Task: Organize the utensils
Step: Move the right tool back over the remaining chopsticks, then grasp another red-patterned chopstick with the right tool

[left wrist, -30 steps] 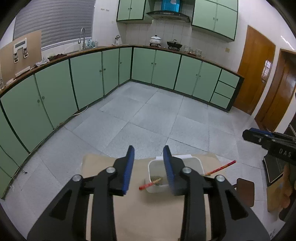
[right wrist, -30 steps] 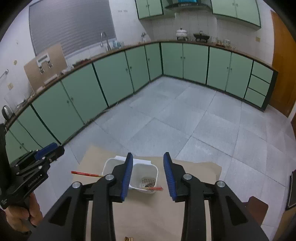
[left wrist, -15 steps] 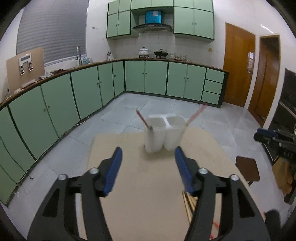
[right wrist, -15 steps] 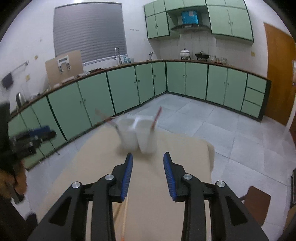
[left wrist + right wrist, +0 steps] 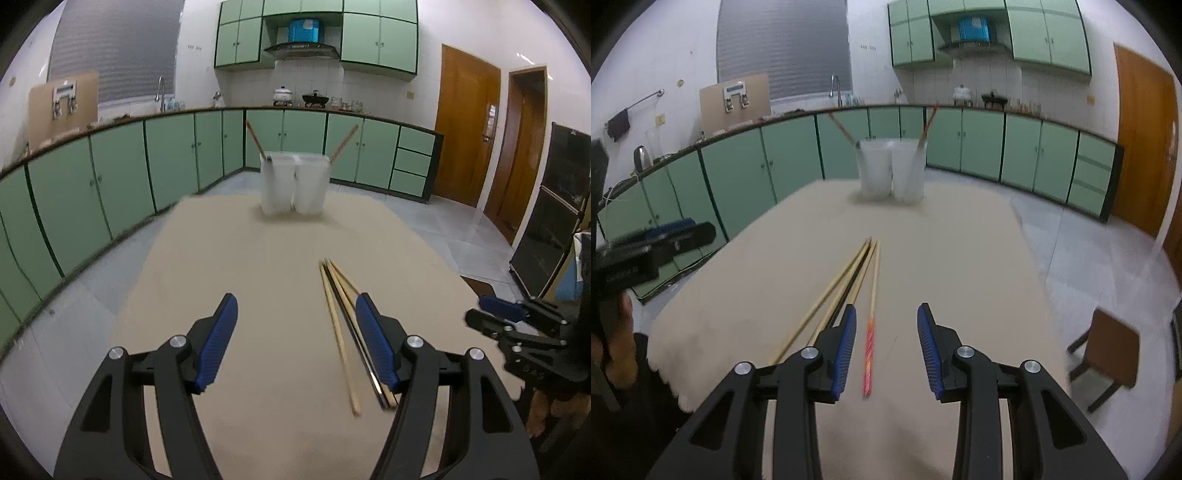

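Note:
A white two-compartment holder [image 5: 293, 182] [image 5: 892, 170] stands at the far end of the beige table [image 5: 240, 266] [image 5: 960, 258], with one chopstick leaning out of each compartment. Several loose chopsticks [image 5: 338, 325] [image 5: 846, 280] lie in a bundle on the near half of the table. One with a red-orange patterned end [image 5: 870, 350] lies under the gap of my right gripper [image 5: 886, 308], which is open and touches nothing. My left gripper [image 5: 296, 299] hovers left of the bundle; its jaws are opening with nothing held between them. Each gripper also shows at the other view's edge.
A brown stool [image 5: 1108, 347] stands on the tiled floor right of the table. Green cabinets [image 5: 110, 177] line the far walls. A black appliance [image 5: 554, 206] and wooden doors [image 5: 465, 122] are at the right. A hand [image 5: 617, 332] holds the left gripper's handle.
Both grippers dropped from high above the holder and pulled back to the near end of the table, bringing the loose chopsticks into view. The left gripper's jaws spread wider.

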The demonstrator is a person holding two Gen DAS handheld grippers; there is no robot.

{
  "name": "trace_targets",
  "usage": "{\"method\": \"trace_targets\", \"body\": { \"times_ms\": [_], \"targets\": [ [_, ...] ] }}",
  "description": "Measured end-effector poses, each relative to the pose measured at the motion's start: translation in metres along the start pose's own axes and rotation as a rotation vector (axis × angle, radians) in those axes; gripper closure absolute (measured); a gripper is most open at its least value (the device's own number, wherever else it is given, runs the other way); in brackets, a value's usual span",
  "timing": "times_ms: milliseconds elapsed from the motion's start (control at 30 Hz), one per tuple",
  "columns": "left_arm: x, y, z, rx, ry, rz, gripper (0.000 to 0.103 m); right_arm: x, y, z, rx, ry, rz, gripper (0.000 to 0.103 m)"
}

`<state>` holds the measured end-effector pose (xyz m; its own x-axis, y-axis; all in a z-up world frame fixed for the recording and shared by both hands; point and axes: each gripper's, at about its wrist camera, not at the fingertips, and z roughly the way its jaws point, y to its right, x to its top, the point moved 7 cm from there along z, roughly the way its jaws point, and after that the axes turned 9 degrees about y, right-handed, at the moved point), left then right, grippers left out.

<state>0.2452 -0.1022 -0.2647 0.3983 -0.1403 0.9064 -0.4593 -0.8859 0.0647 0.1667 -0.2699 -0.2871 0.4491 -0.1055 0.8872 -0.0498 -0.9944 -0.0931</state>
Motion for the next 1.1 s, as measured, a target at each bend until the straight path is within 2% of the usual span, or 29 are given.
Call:
{"method": "trace_targets", "body": {
  "times_ms": [133,300,433,633,700,733,767,800,833,867,900,967,1100],
  "targets": [
    [-0.042,0.005,0.001,0.013,-0.041,-0.036,0.038,-0.029,-0.001,0.008,-0.008,-0.053,0.011,0.069],
    [-0.077,0.012,0.017,0.017,-0.098,-0.011,0.038,-0.052,0.001,0.02,-0.006,-0.097,0.008,0.069],
    [-0.095,0.018,0.032,0.01,-0.153,0.0,0.038,-0.061,-0.001,0.031,0.003,-0.125,0.01,0.069],
    [-0.104,0.025,0.041,0.024,-0.181,0.023,0.038,-0.065,-0.008,0.038,0.013,-0.127,-0.019,0.07],
    [-0.103,0.024,0.043,0.032,-0.177,0.028,0.04,-0.064,-0.009,0.04,0.007,-0.123,-0.028,0.073],
    [-0.103,0.024,0.043,0.035,-0.176,0.028,0.04,-0.065,-0.01,0.041,0.009,-0.123,-0.026,0.078],
    [-0.103,0.026,0.043,0.04,-0.174,0.03,0.044,-0.064,-0.01,0.042,0.011,-0.123,-0.024,0.086],
    [-0.103,0.027,0.043,0.045,-0.169,0.032,0.054,-0.065,-0.011,0.042,0.01,-0.122,-0.025,0.089],
    [-0.102,0.028,0.044,0.047,-0.166,0.04,0.059,-0.066,-0.012,0.042,0.007,-0.122,-0.024,0.094],
    [-0.102,0.029,0.044,0.052,-0.163,0.05,0.071,-0.066,-0.011,0.042,0.005,-0.12,-0.023,0.097],
    [-0.102,0.03,0.044,0.056,-0.16,0.058,0.082,-0.065,-0.01,0.043,-0.004,-0.118,-0.019,0.097],
    [-0.103,0.031,0.043,0.072,-0.153,0.062,0.095,-0.065,-0.006,0.043,-0.017,-0.115,-0.006,0.097],
    [-0.103,0.019,0.039,0.124,-0.14,0.019,0.096,-0.063,0.005,0.043,-0.075,-0.108,0.021,0.097]
  ]
}}
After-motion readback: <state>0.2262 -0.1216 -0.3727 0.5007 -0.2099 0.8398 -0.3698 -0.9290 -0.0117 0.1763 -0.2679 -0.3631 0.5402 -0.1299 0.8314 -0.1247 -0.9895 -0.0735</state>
